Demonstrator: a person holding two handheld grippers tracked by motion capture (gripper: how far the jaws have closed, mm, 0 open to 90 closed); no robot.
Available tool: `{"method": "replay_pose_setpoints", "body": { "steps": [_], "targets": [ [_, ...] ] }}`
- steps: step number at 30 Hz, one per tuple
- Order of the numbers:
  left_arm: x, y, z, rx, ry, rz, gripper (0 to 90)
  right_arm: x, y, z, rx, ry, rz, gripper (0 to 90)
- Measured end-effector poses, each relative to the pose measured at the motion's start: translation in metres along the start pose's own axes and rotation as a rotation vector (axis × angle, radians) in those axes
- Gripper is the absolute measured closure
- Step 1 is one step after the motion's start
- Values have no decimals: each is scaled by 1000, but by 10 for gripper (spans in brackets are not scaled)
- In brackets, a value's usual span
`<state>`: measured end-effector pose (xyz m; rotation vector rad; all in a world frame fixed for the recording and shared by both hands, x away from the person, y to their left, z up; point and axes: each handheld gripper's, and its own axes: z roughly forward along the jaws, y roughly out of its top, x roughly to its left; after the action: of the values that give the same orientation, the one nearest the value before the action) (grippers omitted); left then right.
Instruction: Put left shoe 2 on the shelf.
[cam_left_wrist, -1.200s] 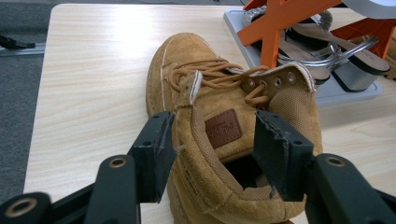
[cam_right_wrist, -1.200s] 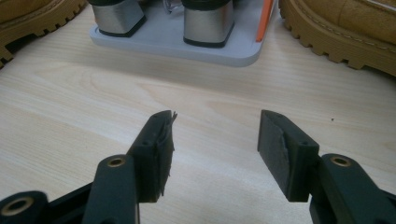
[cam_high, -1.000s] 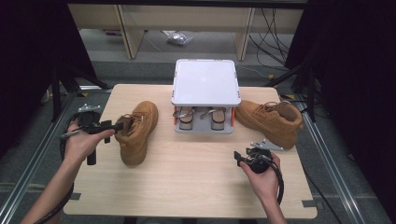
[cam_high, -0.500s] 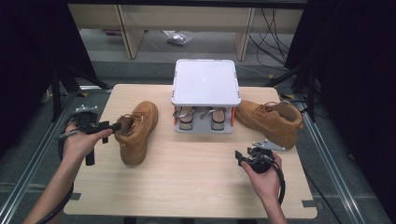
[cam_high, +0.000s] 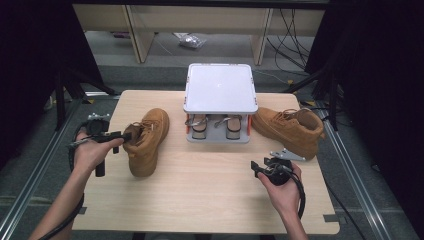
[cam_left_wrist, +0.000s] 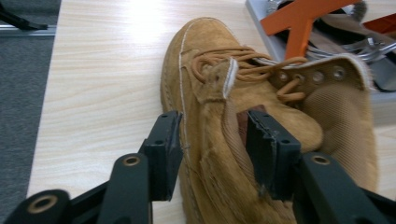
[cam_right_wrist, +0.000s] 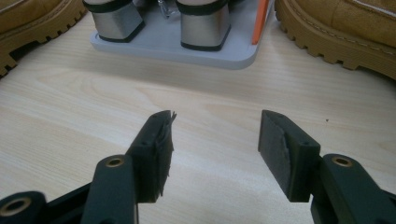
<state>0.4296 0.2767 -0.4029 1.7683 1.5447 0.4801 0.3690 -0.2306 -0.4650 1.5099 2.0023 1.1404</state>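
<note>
A tan lace-up boot (cam_high: 147, 137) lies on the left of the wooden table (cam_high: 200, 195), toe toward the person. My left gripper (cam_high: 127, 136) is at its collar. In the left gripper view its jaws (cam_left_wrist: 212, 135) straddle the boot's (cam_left_wrist: 210, 70) side wall, one pad outside and one inside the opening. They have just been closing on that wall, which does not look squeezed. A second tan boot (cam_high: 292, 127) lies at the right. My right gripper (cam_high: 257, 167) rests in front of it, open, with bare table between its jaws (cam_right_wrist: 215, 140).
A small shoe rack with a white top (cam_high: 220, 87) stands at the table's far middle. A pair of heeled sandals (cam_high: 215, 125) sits on its lower shelf, their block heels (cam_right_wrist: 203, 28) facing me. The second boot's lugged sole (cam_right_wrist: 341, 42) is just right of the rack.
The left gripper's jaws have narrowed around the boot's collar. Both hands and both boots stay where they were.
</note>
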Motion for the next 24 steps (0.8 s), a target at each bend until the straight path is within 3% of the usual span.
{"method": "replay_pose_setpoints", "body": {
  "steps": [5,7,8,10,12,13,17,20,24],
  "targets": [
    [-2,4,6,20,-7,-14,610,3,1,-3,10,-19,1,455],
    [-2,4,8,28,-11,-5,656,3,1,-2,-1,3,-4,455],
    [-4,3,8,24,-11,-18,679,4,1,-1,1,-1,1,455],
    [-6,2,8,29,9,11,715,5,1,-2,7,-2,0,455],
    [-7,1,10,5,6,-1,735,5,1,-2,5,4,-2,455],
    [-6,2,9,19,5,-6,744,5,1,-3,7,-2,-1,454],
    [-2,0,10,6,-29,-61,774,5,1,-3,8,1,-2,456],
    [2,-3,10,-25,-66,-147,785,4,1,-5,2,-8,1,456],
    [4,-6,10,-59,-96,-200,794,4,2,-5,-6,-9,1,457]
  ]
}}
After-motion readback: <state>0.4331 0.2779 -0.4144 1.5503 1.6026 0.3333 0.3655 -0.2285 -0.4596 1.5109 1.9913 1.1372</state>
